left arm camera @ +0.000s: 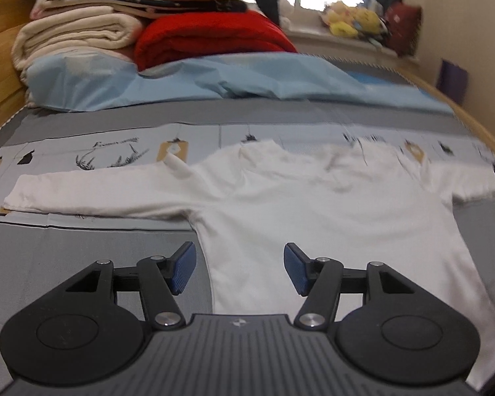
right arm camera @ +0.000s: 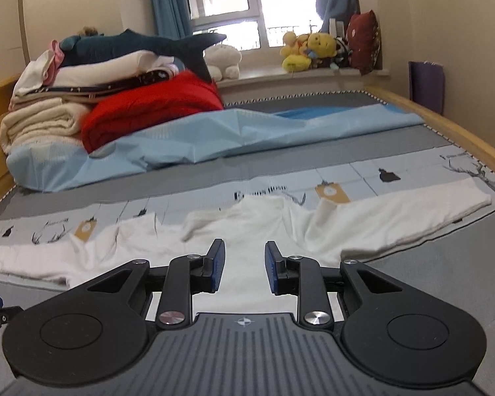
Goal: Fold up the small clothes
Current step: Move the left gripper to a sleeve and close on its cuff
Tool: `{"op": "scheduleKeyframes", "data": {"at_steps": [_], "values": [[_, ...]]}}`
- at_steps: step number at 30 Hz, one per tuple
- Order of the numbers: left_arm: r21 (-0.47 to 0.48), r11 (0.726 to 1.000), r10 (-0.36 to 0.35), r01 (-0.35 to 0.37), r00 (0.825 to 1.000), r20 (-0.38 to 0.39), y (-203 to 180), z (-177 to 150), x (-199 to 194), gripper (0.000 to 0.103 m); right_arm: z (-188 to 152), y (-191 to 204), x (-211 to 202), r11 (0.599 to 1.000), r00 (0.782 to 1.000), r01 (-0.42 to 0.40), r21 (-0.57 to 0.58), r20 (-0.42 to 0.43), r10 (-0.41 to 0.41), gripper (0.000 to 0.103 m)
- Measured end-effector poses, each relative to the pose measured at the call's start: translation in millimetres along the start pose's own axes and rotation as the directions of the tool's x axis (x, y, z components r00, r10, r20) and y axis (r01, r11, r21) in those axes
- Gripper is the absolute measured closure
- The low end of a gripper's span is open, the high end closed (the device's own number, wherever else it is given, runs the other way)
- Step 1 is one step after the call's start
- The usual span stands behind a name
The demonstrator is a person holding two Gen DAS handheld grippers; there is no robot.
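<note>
1. A white long-sleeved shirt [left arm camera: 313, 204] is lying spread flat on the bed, its body reaching toward the near edge and its collar pointing toward the far side.
2. In the left wrist view, one sleeve [left arm camera: 82, 194] is stretching out to the left across a patterned sheet [left arm camera: 115, 151], and the other sleeve is running off to the right, where the picture is blurring.
3. The left gripper [left arm camera: 239, 269] is hovering over the near left part of the shirt's body with its jaws standing wide apart and nothing between them; its left pad [left arm camera: 183, 267] is sitting over the grey mattress cover just beside the shirt's edge, while the right pad is sitting over the white cloth.
4. The right gripper [right arm camera: 244, 269] is hanging over the middle of the shirt [right arm camera: 257, 227] below the collar, its jaws parted by a moderate gap, narrower than the left one's, and gripping nothing.
5. In the right wrist view, the right-hand sleeve [right arm camera: 412, 214] is lying out flat toward the right, and the left-hand one is lying rumpled toward the left.
6. A crumpled light blue sheet [right arm camera: 214, 138] is lying across the bed beyond the shirt.
7. At the far left, a red blanket [right arm camera: 148, 112] and a stack of cream folded bedding [right arm camera: 39, 122] are piling up, with a dark plush shark [right arm camera: 142, 44] lying on top.
8. Yellow plush toys [right arm camera: 310, 49] are sitting on the windowsill at the far side.
</note>
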State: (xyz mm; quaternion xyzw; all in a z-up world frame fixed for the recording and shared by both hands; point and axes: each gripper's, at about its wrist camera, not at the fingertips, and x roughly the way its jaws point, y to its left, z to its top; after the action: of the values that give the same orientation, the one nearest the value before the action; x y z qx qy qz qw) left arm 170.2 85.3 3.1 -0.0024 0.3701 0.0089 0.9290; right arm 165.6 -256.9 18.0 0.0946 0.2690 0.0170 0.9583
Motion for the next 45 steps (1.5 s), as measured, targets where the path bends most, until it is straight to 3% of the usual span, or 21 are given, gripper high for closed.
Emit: {"op": "scheduleKeyframes", "data": {"at_steps": [2,6,8,12,19,23,26,30,31,33,35,37,39,41,45], "values": [[-0.033,0.999,-0.002,0.002,1.000,0.005,5.8,9.1,5.4,0.035,1.9,1.6,4.4,1.000,1.000,0.008,-0.007,-0.002,-0.008,0.076],[-0.052,0.999,0.011,-0.010,1.000,0.015,13.7,24.6,15.6,0.018,5.3,4.2,13.9,1.000,0.999,0.019,-0.019,-0.025,-0.020,0.075],[-0.034,0.999,0.039,-0.038,0.999,0.025,16.6,30.7,20.9,0.018,6.6,5.0,17.4,1.000,0.999,0.004,-0.016,-0.041,-0.004,0.075],[-0.032,0.995,0.097,-0.095,0.995,0.038,30.4,41.3,34.9,0.017,7.5,13.5,26.1,0.999,0.998,0.001,-0.052,-0.063,-0.004,0.057],[-0.196,0.968,0.161,-0.154,0.987,0.019,104.1,52.0,64.8,0.017,8.4,28.9,36.4,0.996,0.996,-0.011,-0.088,-0.091,0.003,0.057],[-0.323,0.926,0.197,-0.194,0.980,-0.024,176.9,45.5,87.7,0.021,6.4,41.2,39.8,0.990,0.995,-0.024,-0.142,-0.100,0.010,0.057],[-0.396,0.891,0.232,-0.222,0.972,-0.021,234.4,38.0,100.6,0.037,6.5,48.0,39.7,0.983,0.995,-0.040,-0.177,-0.096,0.023,0.058],[-0.455,0.851,0.292,-0.263,0.956,-0.006,300.9,28.6,119.0,0.064,6.4,54.1,39.9,0.974,0.996,-0.053,-0.221,-0.082,0.035,0.091],[-0.460,0.844,0.307,-0.274,0.952,-0.003,312.8,26.7,123.5,0.068,6.6,54.1,40.8,0.973,0.996,-0.056,-0.226,-0.081,0.038,0.092],[-0.478,0.827,0.334,-0.296,0.943,-0.005,336.4,22.6,135.1,0.068,6.0,53.5,44.2,0.969,0.995,-0.058,-0.240,-0.088,0.038,0.092],[-0.523,0.791,0.360,-0.318,0.933,-0.023,361.1,17.1,146.9,0.068,4.3,51.8,48.4,0.965,0.994,-0.053,-0.257,-0.102,0.027,0.092],[-0.580,0.741,0.390,-0.338,0.920,-0.037,382.6,11.3,156.8,0.062,2.8,49.5,52.3,0.961,0.993,-0.051,-0.271,-0.117,0.020,0.092],[-0.634,0.697,0.398,-0.334,0.916,-0.045,401.1,5.3,165.0,0.054,0.4,46.3,56.2,0.956,0.991,-0.048,-0.290,-0.135,0.009,0.092],[-0.689,0.650,0.396,-0.320,0.917,-0.052,418.2,-1.3,172.7,0.052,-1.7,42.1,59.0,0.951,0.989,-0.042,-0.306,-0.149,-0.004,0.092],[-0.721,0.614,0.437,-0.320,0.899,-0.027,426.4,-0.3,179.5,0.050,-5.3,32.3,62.6,0.944,0.986,-0.025,-0.329,-0.164,-0.031,0.092]]}}
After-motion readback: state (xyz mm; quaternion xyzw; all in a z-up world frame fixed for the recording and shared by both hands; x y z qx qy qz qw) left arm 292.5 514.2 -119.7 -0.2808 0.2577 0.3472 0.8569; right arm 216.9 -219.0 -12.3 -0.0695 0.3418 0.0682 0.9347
